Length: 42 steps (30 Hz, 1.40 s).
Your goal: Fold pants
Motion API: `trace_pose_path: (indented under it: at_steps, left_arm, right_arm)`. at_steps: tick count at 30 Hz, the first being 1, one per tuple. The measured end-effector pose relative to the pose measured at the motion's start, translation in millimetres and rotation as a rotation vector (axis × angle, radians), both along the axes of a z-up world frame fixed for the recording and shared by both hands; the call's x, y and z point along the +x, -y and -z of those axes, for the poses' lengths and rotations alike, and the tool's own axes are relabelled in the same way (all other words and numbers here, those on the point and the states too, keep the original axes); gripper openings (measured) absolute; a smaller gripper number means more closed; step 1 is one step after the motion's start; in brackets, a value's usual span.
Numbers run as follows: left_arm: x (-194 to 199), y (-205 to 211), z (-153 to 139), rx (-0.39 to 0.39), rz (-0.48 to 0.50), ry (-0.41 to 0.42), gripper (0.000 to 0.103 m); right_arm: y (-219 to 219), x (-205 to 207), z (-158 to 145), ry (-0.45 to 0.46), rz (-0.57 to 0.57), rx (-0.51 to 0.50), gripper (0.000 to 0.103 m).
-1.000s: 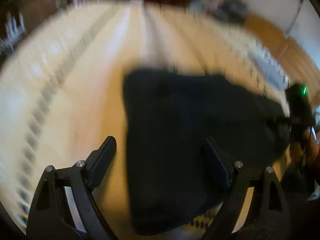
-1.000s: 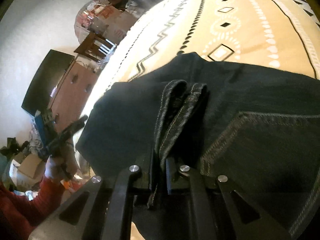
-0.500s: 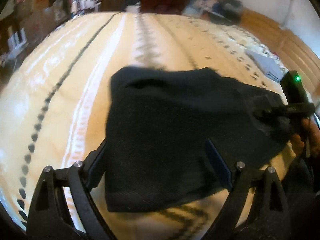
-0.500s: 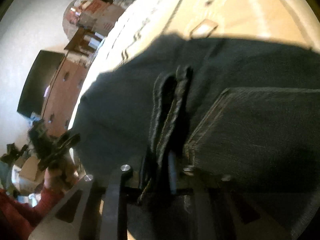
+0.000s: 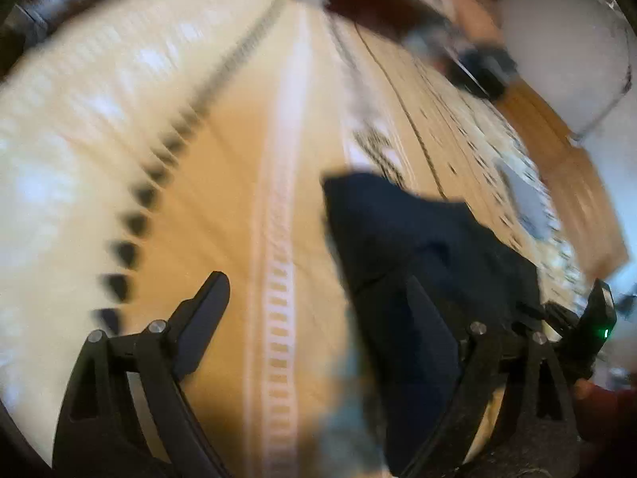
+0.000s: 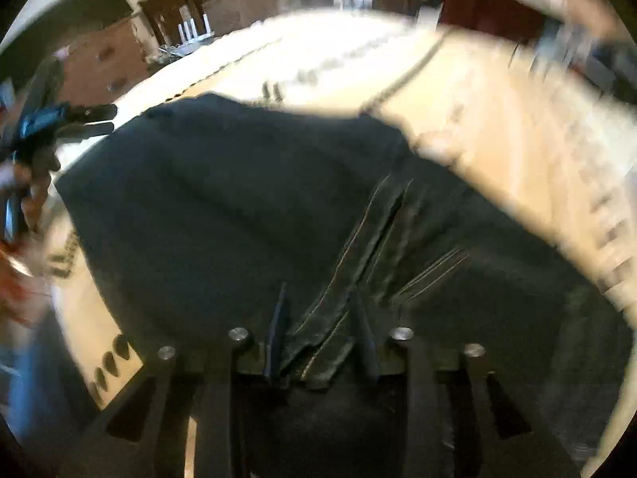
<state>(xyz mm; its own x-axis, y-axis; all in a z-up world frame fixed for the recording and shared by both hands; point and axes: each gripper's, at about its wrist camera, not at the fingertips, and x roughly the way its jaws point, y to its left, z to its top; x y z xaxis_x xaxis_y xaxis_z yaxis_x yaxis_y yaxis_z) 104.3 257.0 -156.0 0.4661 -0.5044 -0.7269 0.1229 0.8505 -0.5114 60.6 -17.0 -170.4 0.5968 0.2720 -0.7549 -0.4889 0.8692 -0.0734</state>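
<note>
Pants [image 6: 247, 215], dark denim and folded, lie on a cream patterned bedspread [image 6: 517, 127]. Nearest, the right gripper [image 6: 318, 318] is opening its jaws, a stitched seam fold lying loose between them. The left gripper [image 5: 314, 298] stands wide with nothing in it, one finger over bare bedspread, the other over the pants' edge. Beyond, a wooden chair [image 6: 171, 16].

A wooden chair [image 6: 171, 12] and a brown dresser [image 6: 99, 63] stand at the upper left of the right wrist view; a pale wall [image 5: 557, 51] fills the left wrist view's upper right.
</note>
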Motion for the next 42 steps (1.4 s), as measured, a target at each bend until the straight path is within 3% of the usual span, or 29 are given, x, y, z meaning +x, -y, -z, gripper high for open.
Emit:
trace_pose_path:
  at_steps: [3, 5, 6, 8, 10, 14, 21, 23, 25, 27, 29, 33, 40, 41, 42]
  left_arm:
    - [13.4, -3.5, 12.5, -0.097, 0.032, -0.016, 0.092]
    - [20.8, -2.3, 11.2, -0.132, 0.056, -0.014, 0.092]
    - [23.1, 1.5, 10.4, -0.132, 0.082, -0.008, 0.092]
    - [27.1, 9.7, 10.3, -0.125, 0.127, 0.002, 0.092]
    - [33.4, 14.4, 9.7, -0.120, 0.156, 0.008, 0.092]
    - [51.5, 31.3, 10.6, -0.107, 0.226, 0.013, 0.093]
    - [56.9, 22.7, 13.9, -0.114, 0.258, 0.042, 0.098]
    - [53.8, 19.2, 14.2, -0.126, 0.258, 0.054, 0.097]
    - [53.4, 16.8, 15.2, -0.132, 0.257, 0.062, 0.095]
    - [52.8, 14.9, 15.2, -0.127, 0.256, 0.066, 0.094]
    - [53.3, 14.7, 15.2, -0.124, 0.255, 0.067, 0.093]
    - [50.6, 16.7, 11.5, -0.120, 0.257, 0.071, 0.092]
    - [72.0, 27.8, 15.0, -0.115, 0.244, 0.059, 0.091]
    - [73.0, 29.0, 15.5, -0.106, 0.243, 0.056, 0.089]
    - [72.6, 31.3, 15.5, -0.085, 0.244, 0.057, 0.074]
  right_arm:
    - [-55.8, -48.9, -1.0, 0.146, -0.153, -0.108, 0.067]
    - [-101.6, -77.7, 15.8, 0.259, -0.253, -0.236, 0.092]
    - [-122.6, -86.9, 24.6, 0.311, -0.285, -0.299, 0.093]
    - [-161.1, -96.4, 41.6, 0.403, -0.324, -0.391, 0.090]
    - [-184.1, -91.0, 45.9, 0.438, -0.313, -0.400, 0.083]
    - [-222.8, -65.6, 45.2, 0.410, -0.285, -0.379, 0.078]
    - [-292.3, -44.1, 57.0, 0.429, -0.319, -0.400, 0.069]
    - [-310.0, -43.7, 65.2, 0.422, -0.359, -0.430, 0.048]
    - [-321.1, -41.3, 75.4, 0.383, -0.385, -0.440, 0.035]
    - [-320.1, -33.5, 72.9, 0.350, -0.372, -0.395, 0.034]
    - [-321.7, -35.1, 71.3, 0.396, -0.363, -0.416, 0.035]
    - [-312.2, -44.5, 64.6, 0.444, -0.307, -0.425, 0.050]
    - [-311.8, -15.6, 66.0, 0.361, -0.241, -0.389, 0.051]
    - [-311.8, -13.8, 64.8, 0.341, -0.230, -0.377, 0.051]
    - [-310.5, -9.0, 64.4, 0.323, -0.220, -0.361, 0.051]
